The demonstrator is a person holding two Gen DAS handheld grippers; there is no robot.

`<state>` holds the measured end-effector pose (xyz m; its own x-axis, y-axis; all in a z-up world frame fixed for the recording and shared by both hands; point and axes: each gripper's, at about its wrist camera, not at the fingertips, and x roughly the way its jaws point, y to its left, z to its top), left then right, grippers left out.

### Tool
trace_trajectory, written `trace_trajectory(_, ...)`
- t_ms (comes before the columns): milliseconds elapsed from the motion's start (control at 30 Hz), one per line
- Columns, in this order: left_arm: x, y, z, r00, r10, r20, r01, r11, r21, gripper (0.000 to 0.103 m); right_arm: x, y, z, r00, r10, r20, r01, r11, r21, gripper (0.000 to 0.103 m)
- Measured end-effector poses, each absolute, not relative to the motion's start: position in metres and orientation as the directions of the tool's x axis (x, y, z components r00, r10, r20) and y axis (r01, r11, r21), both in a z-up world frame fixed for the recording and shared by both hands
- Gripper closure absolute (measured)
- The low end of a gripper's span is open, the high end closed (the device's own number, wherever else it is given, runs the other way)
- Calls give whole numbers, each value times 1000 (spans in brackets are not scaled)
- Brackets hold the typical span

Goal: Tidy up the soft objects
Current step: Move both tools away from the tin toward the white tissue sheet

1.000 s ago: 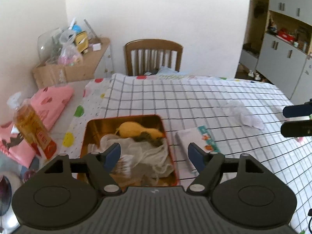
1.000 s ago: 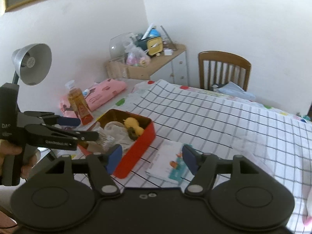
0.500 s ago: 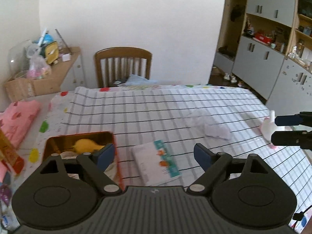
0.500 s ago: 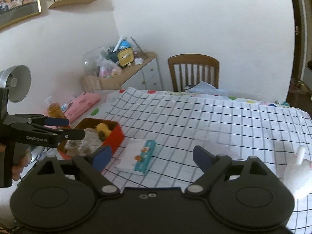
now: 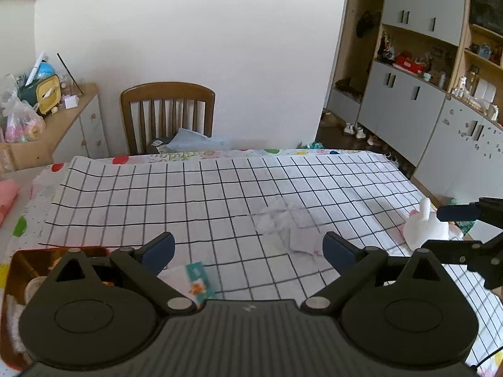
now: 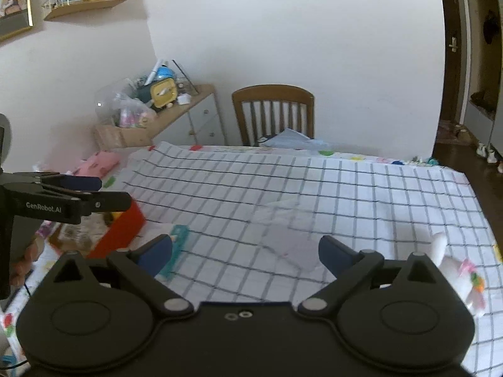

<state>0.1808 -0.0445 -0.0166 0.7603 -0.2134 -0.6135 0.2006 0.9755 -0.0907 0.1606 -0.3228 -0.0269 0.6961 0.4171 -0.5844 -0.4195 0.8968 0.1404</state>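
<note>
Home setting, dining/living room. Evidence: table under a checked tablecloth point(image 5: 220, 194), wooden slat-back chair point(image 5: 168, 111) at the far side, grey wall cabinets point(image 5: 405, 94) with knick-knacks on open shelves, cluttered sideboard point(image 6: 185, 116), framed picture point(image 6: 14, 3) and wall shelf point(image 6: 83, 3), shoes point(image 5: 353, 130) on the floor.

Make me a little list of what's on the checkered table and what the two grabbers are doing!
table cover: white checkered cloth
red tin: near left edge, with soft things inside
tissue pack: lying flat beside the tin
thin clear sheet: crumpled, mid-table
white bunny toy: at the right edge
left gripper: open, jaws just widened, nothing between them
right gripper: open, jaws just widened, nothing between them
chair: at the far side of the table
</note>
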Motion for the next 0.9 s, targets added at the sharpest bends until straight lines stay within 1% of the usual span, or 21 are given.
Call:
trace_trajectory(100,198,-64,-24,768,-164,-619,185,982,-31,2,174,-327,-36,687,405,-603,-426,897,117,3)
trace_trajectory(267,225,-90,-36,766,-145,-626,207,978,27,2,201,-321,-58,655,400,-641,-466,882,73,3)
trace_trajectory(400,248,-101,-46,749,-152,-645,204,979,5,2,220,-316,-74,629,404,-664,-490,869,65,4)
trace_trajectory(533,270,-108,-58,726,-192,-661,220,975,-41,2,234,-313,-85,615,404,-677,-509,859,51,4)
trace_trajectory(667,289,-112,-71,712,-206,-672,221,973,-64,2,249,-308,-96,608,403,-684,-516,856,45,6)
trace_trajectory(900,312,-123,-102,695,-199,-691,259,966,-17,2,267,-301,-114,579,410,-705,-538,842,48,11)
